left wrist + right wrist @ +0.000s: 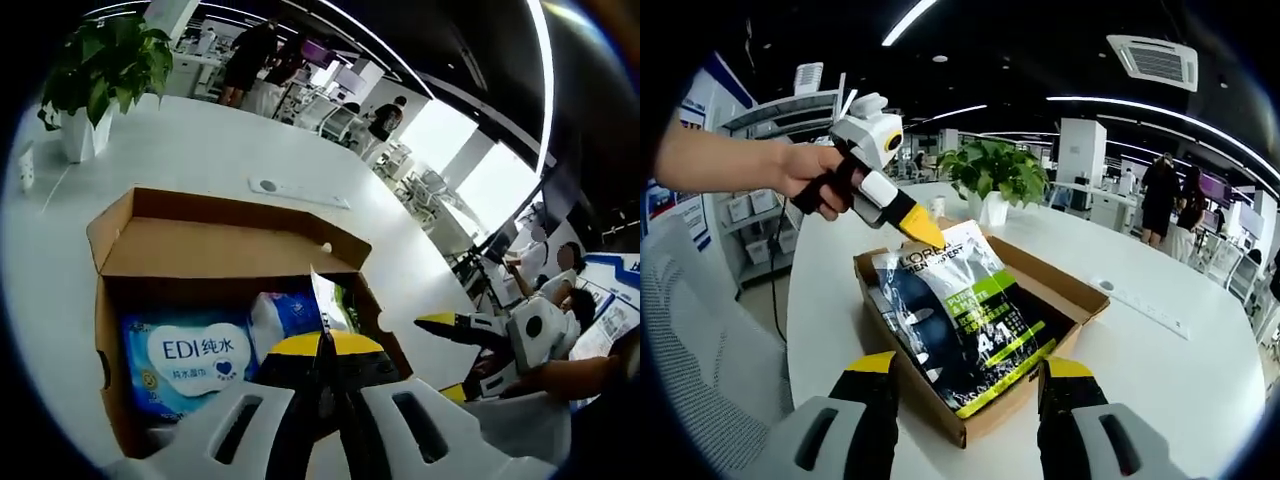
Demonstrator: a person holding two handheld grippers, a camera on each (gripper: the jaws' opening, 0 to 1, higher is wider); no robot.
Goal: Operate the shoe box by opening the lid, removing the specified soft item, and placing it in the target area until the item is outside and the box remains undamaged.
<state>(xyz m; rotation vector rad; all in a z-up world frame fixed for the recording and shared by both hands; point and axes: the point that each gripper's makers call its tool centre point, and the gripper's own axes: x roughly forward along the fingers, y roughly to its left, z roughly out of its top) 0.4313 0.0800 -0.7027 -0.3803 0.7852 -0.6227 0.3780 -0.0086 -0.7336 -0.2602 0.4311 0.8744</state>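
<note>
Extraction step: left gripper (923,228) pinches the pouch (960,315) top, lifting it from the open box (940,410). Right gripper (968,385) gapes, holding nothing (waiting). Next: clear the rim, carry to table (1180,370).

A big office is shown: long ceiling strip lights (1160,110), rows of white desks (330,115), and a white round table (1200,370).
</note>
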